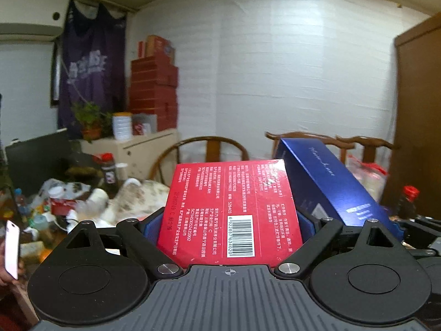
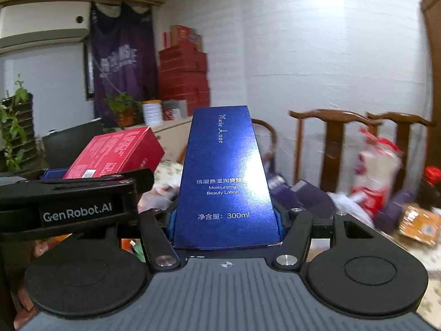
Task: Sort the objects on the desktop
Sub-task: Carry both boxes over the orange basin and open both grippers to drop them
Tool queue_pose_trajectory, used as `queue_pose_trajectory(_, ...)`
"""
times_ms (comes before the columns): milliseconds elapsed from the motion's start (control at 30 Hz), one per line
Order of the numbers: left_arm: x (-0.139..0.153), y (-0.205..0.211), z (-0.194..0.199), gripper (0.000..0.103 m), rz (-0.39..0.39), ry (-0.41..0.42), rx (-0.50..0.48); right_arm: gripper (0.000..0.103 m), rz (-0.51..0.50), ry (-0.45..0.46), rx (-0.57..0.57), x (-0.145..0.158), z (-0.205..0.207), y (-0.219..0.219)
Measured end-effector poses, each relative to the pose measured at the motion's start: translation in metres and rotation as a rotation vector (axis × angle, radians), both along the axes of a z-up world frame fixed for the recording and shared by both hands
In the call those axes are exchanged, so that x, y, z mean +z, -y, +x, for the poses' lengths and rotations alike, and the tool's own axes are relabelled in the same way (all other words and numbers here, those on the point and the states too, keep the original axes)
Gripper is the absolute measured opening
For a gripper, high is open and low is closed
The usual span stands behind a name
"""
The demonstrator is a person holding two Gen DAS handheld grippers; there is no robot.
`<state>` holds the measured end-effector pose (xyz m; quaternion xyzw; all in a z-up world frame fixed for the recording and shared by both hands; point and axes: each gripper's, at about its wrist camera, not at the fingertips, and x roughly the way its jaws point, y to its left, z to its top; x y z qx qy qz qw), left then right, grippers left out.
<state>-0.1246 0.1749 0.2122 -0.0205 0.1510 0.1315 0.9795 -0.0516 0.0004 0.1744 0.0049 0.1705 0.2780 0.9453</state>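
Observation:
My left gripper [image 1: 230, 222] is shut on a flat red box [image 1: 231, 209] with a barcode, held up above the table. My right gripper [image 2: 224, 218] is shut on a tall blue lotion box [image 2: 224, 176], also held up. In the left wrist view the blue lotion box [image 1: 330, 184] is close on the right. In the right wrist view the red box [image 2: 118, 151] and the left gripper [image 2: 69, 201] are close on the left. The fingertips of both grippers are hidden by the boxes.
The table [image 1: 132, 201] at the left is cluttered with cups, bottles and wrappers. A dark sauce bottle [image 1: 408, 201] stands at the right. Wooden chairs [image 2: 336, 143] stand behind the table. A red-and-white bag [image 2: 377, 173] and an orange packet [image 2: 419, 226] lie at the right.

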Motion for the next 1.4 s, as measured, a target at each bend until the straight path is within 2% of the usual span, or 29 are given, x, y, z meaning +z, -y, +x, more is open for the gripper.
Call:
queue_pose_trajectory(133,0.003,-0.032,0.011,0.090,0.017,-0.014,0.053,0.066,-0.005,0.005,0.064,0.004,0.015,-0.046)
queue_pose_trajectory(300,-0.008,-0.069,0.035,0.090,0.019,-0.062,0.115,0.066,-0.026,-0.025,0.134,-0.005,0.037,-0.100)
queue_pose_trajectory(467,-0.037,-0.110,0.073,0.090,-0.056,-0.147,0.139,0.066,-0.112,-0.054,0.138,-0.023,0.068,-0.148)
queue_pose_trajectory(633,-0.075,-0.139,0.109,0.090,-0.084,-0.257,0.172,0.066,-0.175,-0.136,0.170,-0.056,0.098,-0.181)
queue_pose_trajectory(733,-0.094,-0.159,0.121,0.090,-0.185,-0.282,0.151,0.066,-0.208,-0.152,0.178,-0.069,0.103,-0.195)
queue_pose_trajectory(800,-0.098,-0.167,0.120,0.090,-0.220,-0.264,0.136,0.066,-0.229,-0.186,0.169,-0.075,0.109,-0.203)
queue_pose_trajectory(867,-0.101,-0.167,0.121,0.091,-0.218,-0.257,0.123,0.066,-0.235,-0.230,0.161,-0.081,0.117,-0.207)
queue_pose_trajectory(967,-0.104,-0.166,0.120,0.093,-0.226,-0.241,0.125,0.067,-0.240,-0.239,0.157,-0.088,0.119,-0.206)
queue_pose_trajectory(1033,-0.103,-0.165,0.116,0.102,-0.225,-0.225,0.117,0.068,-0.229,-0.246,0.164,-0.091,0.119,-0.202)
queue_pose_trajectory(1100,-0.096,-0.160,0.113,0.103,-0.175,-0.193,0.143,0.071,-0.233,-0.226,0.177,-0.087,0.110,-0.197)
queue_pose_trajectory(1133,-0.092,-0.156,0.112,0.103,-0.126,-0.174,0.157,0.078,-0.235,-0.210,0.180,-0.084,0.107,-0.195)
queue_pose_trajectory(1200,-0.081,-0.148,0.101,0.103,-0.071,-0.136,0.170,0.085,-0.233,-0.158,0.175,-0.075,0.094,-0.186)
queue_pose_trajectory(1300,-0.059,-0.140,0.078,0.103,-0.047,-0.066,0.170,0.086,-0.214,-0.112,0.188,-0.060,0.077,-0.170)
queue_pose_trajectory(1400,-0.040,-0.122,0.053,0.103,-0.024,-0.030,0.158,0.086,-0.156,-0.101,0.204,-0.042,0.059,-0.140)
